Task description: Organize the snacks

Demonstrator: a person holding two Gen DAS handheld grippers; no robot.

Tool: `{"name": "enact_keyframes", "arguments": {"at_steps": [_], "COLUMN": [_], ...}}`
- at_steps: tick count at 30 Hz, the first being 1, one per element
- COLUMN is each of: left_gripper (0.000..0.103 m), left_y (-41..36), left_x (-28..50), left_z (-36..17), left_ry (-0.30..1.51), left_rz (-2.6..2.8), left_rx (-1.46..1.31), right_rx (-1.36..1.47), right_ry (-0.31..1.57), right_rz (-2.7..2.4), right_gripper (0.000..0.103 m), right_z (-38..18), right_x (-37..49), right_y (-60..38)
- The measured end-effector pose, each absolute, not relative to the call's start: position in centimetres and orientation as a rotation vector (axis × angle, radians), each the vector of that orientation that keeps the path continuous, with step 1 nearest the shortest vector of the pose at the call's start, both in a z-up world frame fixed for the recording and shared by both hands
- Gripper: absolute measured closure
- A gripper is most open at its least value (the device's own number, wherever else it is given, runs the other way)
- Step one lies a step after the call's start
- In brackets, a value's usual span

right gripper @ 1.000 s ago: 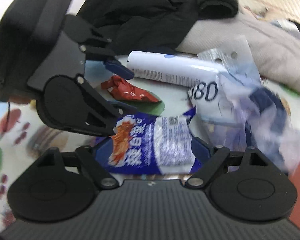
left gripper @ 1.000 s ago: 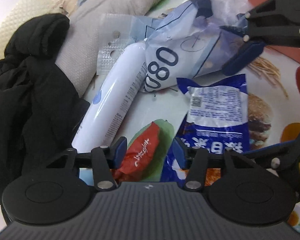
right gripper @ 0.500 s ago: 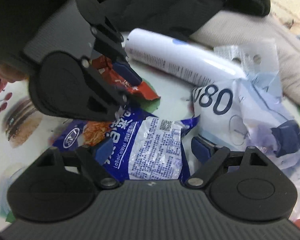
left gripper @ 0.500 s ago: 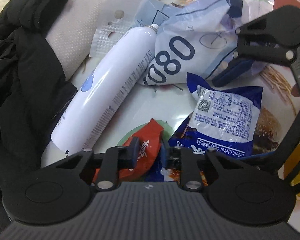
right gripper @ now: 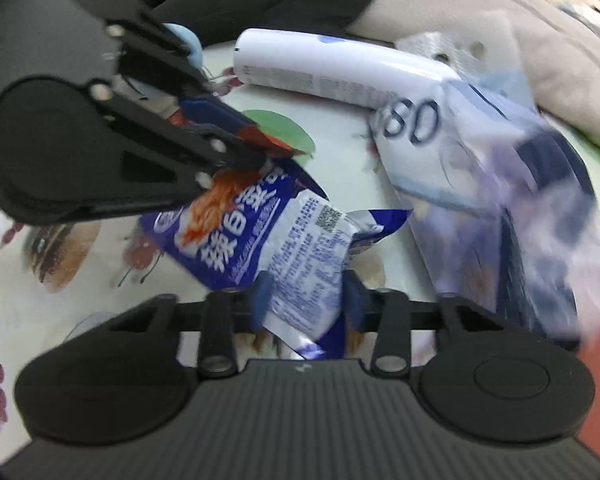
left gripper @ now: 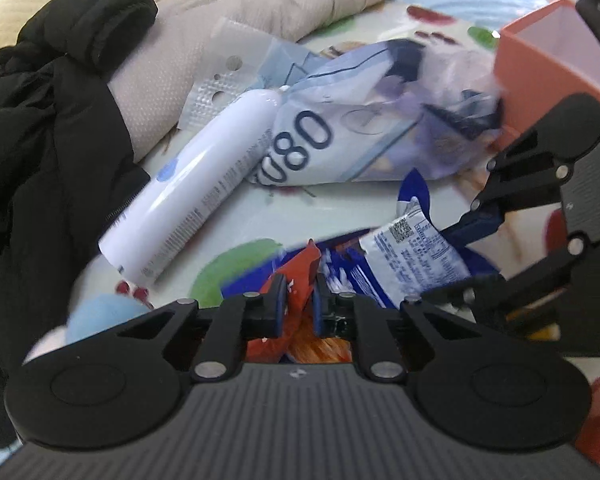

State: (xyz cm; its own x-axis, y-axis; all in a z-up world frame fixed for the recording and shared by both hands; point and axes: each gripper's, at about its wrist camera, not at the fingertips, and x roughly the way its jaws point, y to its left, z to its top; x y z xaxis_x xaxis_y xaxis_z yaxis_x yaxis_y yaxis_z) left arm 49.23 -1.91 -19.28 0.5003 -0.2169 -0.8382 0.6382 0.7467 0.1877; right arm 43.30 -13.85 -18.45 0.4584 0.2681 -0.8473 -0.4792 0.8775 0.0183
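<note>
Grip change on both sides: a sec ago my left gripper [left gripper: 298, 300] stood wide over the red sachet [left gripper: 296, 276]; now it's clamped on it. Right gripper [right gripper: 305, 300] was wide, jaws now closing w/ the blue noodle packet [right gripper: 276, 236] between them. Both snacks look ready to lift toward the orange box [left gripper: 540, 68], near the table's [left gripper: 236, 216] far side.

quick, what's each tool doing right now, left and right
Left tool: shut on the red snack packet.
Right tool: closing on the blue snack packet.
</note>
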Motion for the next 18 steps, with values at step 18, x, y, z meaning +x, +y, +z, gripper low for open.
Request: {"name": "enact_keyframes", "arguments": {"at_steps": [18], "left_gripper": [0.088], "left_y": [2.4], "left_x": [33.2], "left_z": [-16.3], "left_ry": [1.004], "left_rz": [-0.381], "left_rx": [0.166], "right_rx": [-0.008], "right_ry": [1.07], "right_rz": [0.284], "right_gripper": [0.089], "right_z": [-16.3], "right_x": [31.4], "right_y": [-16.2]}}
